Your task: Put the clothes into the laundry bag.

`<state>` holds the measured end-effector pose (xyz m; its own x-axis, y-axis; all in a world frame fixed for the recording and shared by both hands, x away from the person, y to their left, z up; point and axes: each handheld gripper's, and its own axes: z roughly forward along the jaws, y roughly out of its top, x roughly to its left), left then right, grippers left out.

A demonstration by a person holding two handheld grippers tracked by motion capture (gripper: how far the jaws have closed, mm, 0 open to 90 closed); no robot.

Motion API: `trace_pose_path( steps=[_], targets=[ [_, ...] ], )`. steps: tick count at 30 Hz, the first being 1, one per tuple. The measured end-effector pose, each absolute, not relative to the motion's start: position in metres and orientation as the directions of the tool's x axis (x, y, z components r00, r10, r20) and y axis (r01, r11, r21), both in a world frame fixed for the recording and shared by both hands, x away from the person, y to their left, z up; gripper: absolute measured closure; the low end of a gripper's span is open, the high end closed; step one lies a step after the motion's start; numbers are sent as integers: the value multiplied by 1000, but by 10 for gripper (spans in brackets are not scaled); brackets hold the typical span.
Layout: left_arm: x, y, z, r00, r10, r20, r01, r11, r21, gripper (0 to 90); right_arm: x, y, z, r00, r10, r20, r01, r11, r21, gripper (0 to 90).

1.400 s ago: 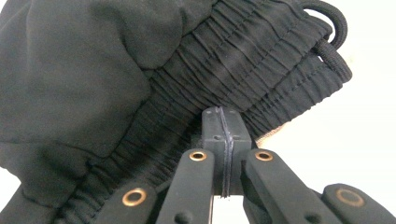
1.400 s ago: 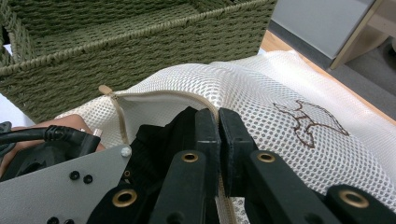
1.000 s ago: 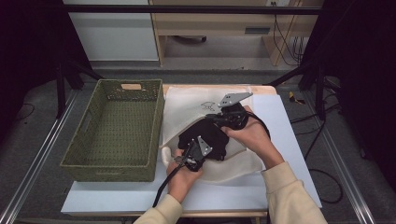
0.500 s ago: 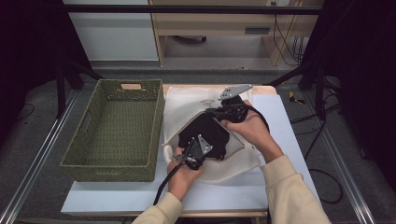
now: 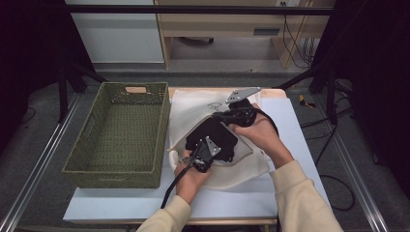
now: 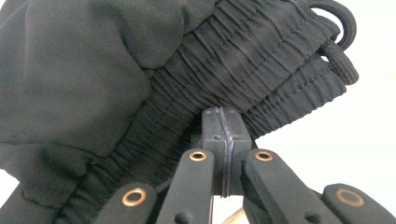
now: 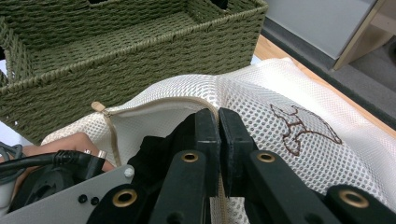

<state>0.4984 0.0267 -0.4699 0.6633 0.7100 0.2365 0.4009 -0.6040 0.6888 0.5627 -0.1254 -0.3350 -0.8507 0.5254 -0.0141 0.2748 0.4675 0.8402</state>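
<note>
Black garment [image 5: 212, 137] in white mesh bag [image 5: 193, 104], beside green basket [image 5: 121, 135].

Count, taken relative to the woven basket [image 5: 118, 137]: one green basket on the counter [image 5: 145, 205]. Just beside it, one white mesh laundry bag [image 5: 198, 104]. On that bag, one black garment [image 5: 215, 137]. Two claws at the garment: left claw [image 5: 191, 157], right claw [image 5: 216, 116].

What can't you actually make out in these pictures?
- High view: the hands and tools cover where the black garment meets the mesh bag, so how far in it sits is unclear.
- Left tool view: the garment runs past the edges; its type is unclear.
- Right tool view: whether it pinches the bag's edge is hidden.
</note>
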Motion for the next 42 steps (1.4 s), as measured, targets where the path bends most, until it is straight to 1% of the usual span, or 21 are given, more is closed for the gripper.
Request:
trace_pose_path(
  steps=[15, 27, 42],
  targets=[
    [504, 24, -473, 647, 719, 255, 392, -601, 697, 900, 572, -125, -343, -848, 529, 3, 295, 467, 833, 875],
    [507, 24, -474, 643, 724, 248, 394, -591, 704, 900, 577, -128, -347, -844, 537, 6, 306, 471, 827, 875],
    [512, 23, -475, 637, 729, 251, 390, -586, 711, 900, 588, -131, -360, -832, 554, 31, 326, 441, 836, 875]
  ],
)
